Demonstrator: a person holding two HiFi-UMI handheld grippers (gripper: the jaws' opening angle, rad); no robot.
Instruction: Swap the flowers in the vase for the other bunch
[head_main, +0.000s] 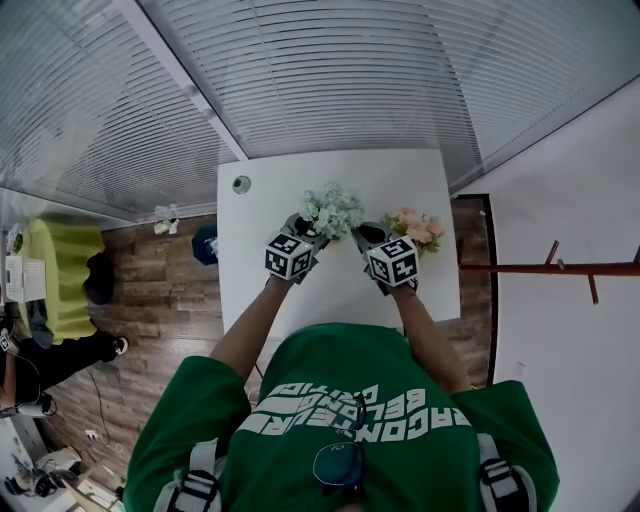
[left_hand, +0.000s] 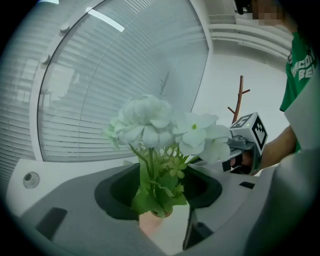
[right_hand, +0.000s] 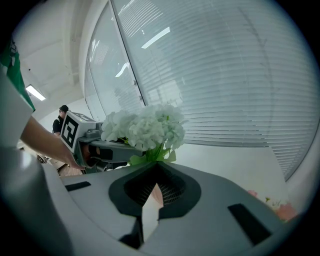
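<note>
A bunch of white flowers (head_main: 333, 208) (left_hand: 150, 120) (right_hand: 145, 127) stands upright in a small pinkish vase (left_hand: 151, 222) near the middle of the white table (head_main: 400, 180). My left gripper (head_main: 303, 230) (left_hand: 167, 176) is open, its jaws wide on either side of the vase and green stems without touching them. My right gripper (head_main: 368, 236) (right_hand: 156, 172) is shut, and its tips sit at the vase (right_hand: 154, 194), a sliver of which shows in the slit. A pink bunch (head_main: 415, 228) (right_hand: 280, 207) lies on the table to the right.
A small round fitting (head_main: 241, 184) sits at the table's far left corner. Glass walls with blinds close off the far side. A wooden coat stand (head_main: 550, 267) (left_hand: 239, 100) is at the right. A person and a green chair (head_main: 60, 270) are on the floor at the left.
</note>
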